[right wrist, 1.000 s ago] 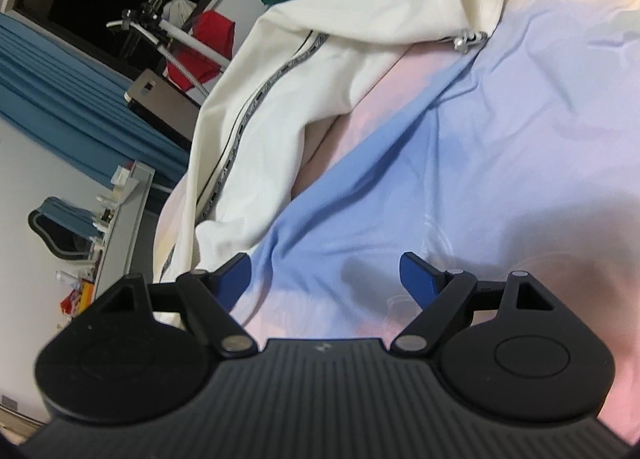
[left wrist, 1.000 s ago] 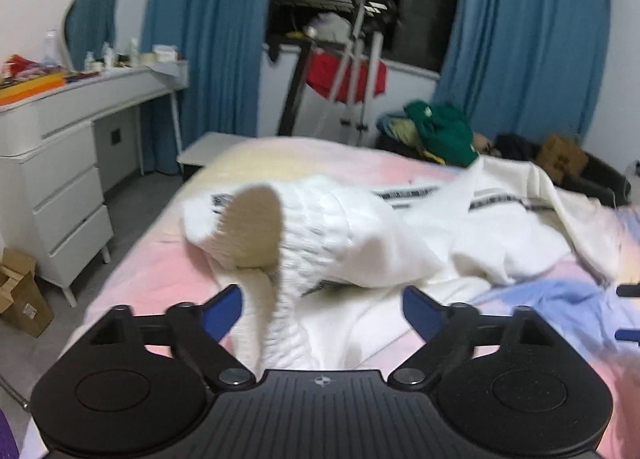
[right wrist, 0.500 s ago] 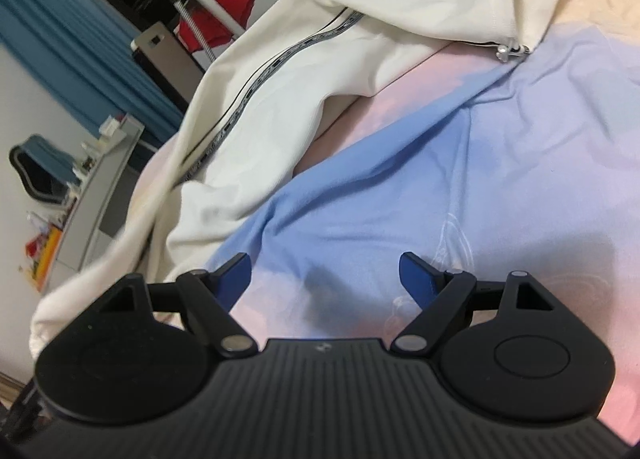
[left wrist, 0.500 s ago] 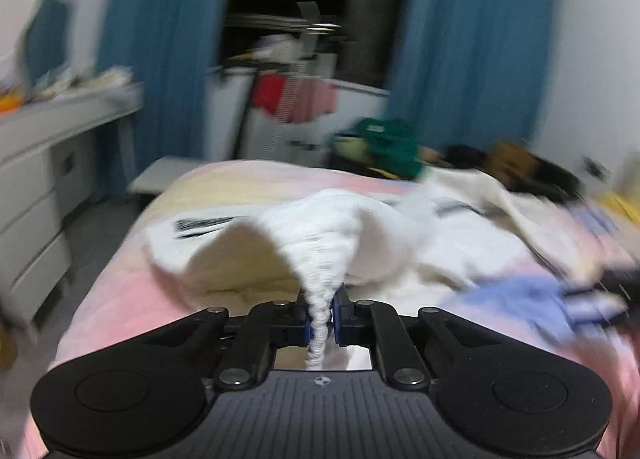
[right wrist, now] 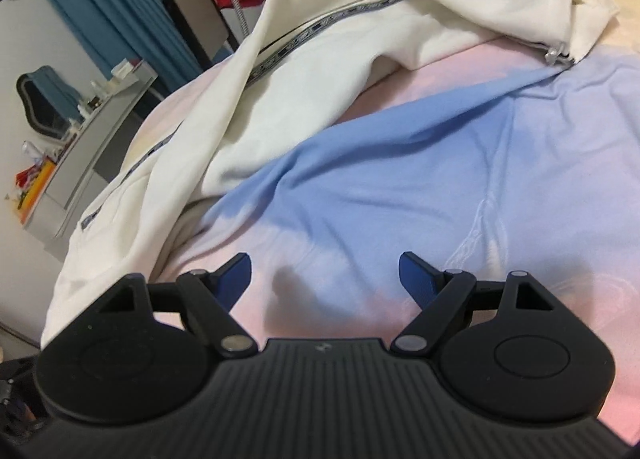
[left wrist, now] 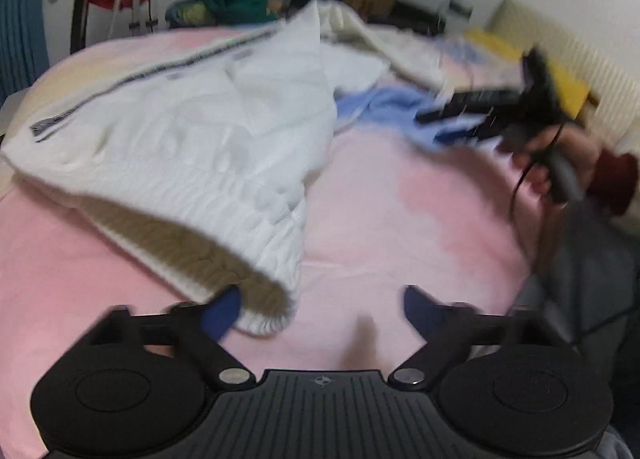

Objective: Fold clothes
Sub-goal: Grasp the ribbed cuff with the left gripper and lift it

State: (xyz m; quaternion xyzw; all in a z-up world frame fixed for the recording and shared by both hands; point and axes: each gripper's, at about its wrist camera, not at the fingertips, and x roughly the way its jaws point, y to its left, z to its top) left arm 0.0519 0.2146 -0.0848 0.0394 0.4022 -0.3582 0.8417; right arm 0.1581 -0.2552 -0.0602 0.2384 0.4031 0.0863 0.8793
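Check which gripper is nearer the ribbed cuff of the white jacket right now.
Left. The left gripper is open with the ribbed cuff against its left finger. The right gripper, also open, hangs over the bedsheet beside the white jacket, away from the cuff.

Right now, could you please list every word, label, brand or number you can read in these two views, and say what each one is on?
No text can be read in either view.
Patterned tape along the white jacket: too small to tell whether it carries lettering.
Small mark on the right gripper body: an emblem, no letters.
Same kind of mark on the left gripper: blurred, no letters.
Items on the dresser: too small.
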